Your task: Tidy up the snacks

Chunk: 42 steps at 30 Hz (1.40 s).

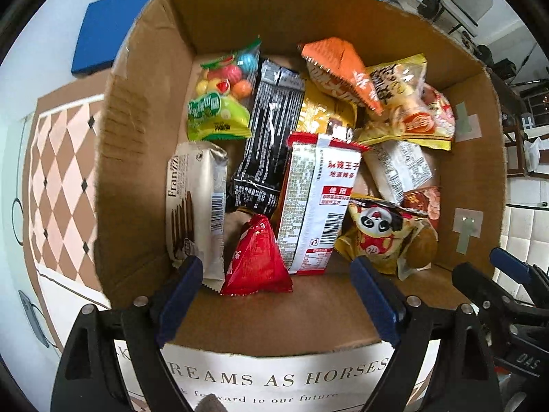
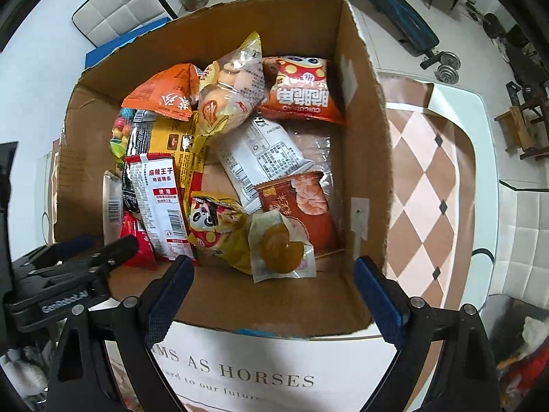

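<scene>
An open cardboard box [image 1: 137, 158] [image 2: 367, 158] holds several snack packets. In the left wrist view I see a red packet [image 1: 255, 261], a white and red spicy-strip packet [image 1: 315, 199], a beige Franzzi biscuit pack [image 1: 195, 206], a black packet [image 1: 271, 130], a green candy bag [image 1: 219, 103], an orange bag [image 1: 339, 68] and a panda bag [image 1: 381, 230]. The right wrist view adds a clear-wrapped pastry [image 2: 281, 247] and a shrimp packet [image 2: 302, 206]. My left gripper [image 1: 274, 285] is open over the box's near edge. My right gripper [image 2: 274, 285] is open there too, empty.
The box stands on a table with a brown and pink diamond-pattern mat [image 2: 425, 185] [image 1: 58, 178]. A blue pad [image 1: 103, 41] lies behind the box. A printed sheet [image 1: 274, 377] lies under the box's near edge. Chairs and gym gear [image 2: 442, 61] stand beyond.
</scene>
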Tool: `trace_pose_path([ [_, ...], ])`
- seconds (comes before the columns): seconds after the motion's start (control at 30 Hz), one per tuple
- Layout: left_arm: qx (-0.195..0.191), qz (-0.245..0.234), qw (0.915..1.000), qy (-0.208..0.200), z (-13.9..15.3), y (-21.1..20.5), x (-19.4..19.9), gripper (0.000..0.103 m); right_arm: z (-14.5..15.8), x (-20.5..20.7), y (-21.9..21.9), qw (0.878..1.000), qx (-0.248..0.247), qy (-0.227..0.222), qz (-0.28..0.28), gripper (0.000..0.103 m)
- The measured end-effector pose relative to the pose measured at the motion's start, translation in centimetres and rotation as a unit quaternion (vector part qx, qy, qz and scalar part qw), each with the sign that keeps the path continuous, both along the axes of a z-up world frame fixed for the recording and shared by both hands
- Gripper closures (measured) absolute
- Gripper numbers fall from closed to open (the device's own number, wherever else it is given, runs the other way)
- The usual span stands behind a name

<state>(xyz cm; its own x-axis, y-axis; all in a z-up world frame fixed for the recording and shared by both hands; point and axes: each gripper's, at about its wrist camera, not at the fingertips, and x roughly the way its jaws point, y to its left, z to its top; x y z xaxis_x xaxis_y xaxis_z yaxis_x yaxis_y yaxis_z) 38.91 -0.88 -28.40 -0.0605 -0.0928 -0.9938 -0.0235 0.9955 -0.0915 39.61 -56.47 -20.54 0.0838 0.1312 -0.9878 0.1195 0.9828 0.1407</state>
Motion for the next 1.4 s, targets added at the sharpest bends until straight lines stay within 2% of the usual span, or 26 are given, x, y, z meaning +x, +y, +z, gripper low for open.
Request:
trace_pose_path([
  [0.2,0.005,-0.002,0.9993,-0.038,3.4,-0.1,-0.7,0.013,1.5,-1.3,-0.3,1.000,-0.009,-0.017,-0.003,0.007],
  [0.4,0.011,-0.001,0.9945,-0.104,7.7,-0.5,-3.3,0.013,4.6,-3.9,-0.8,0.998,-0.014,-0.055,-0.014,0.007],
  [0.8,0.007,0.000,0.9759,-0.218,15.9,-0.6,-12.3,0.013,12.4,-13.2,0.6,0.989,-0.022,-0.149,-0.010,0.007],
  [1.07,0.012,-0.005,0.9683,-0.250,19.7,-0.1,-18.1,0.013,17.8,-20.4,1.3,0.978,-0.023,-0.205,-0.007,0.007],
  [1.4,0.013,-0.004,0.9548,-0.297,24.5,0.5,-23.6,0.013,22.7,-28.1,2.6,0.967,-0.039,-0.251,0.006,0.007],
])
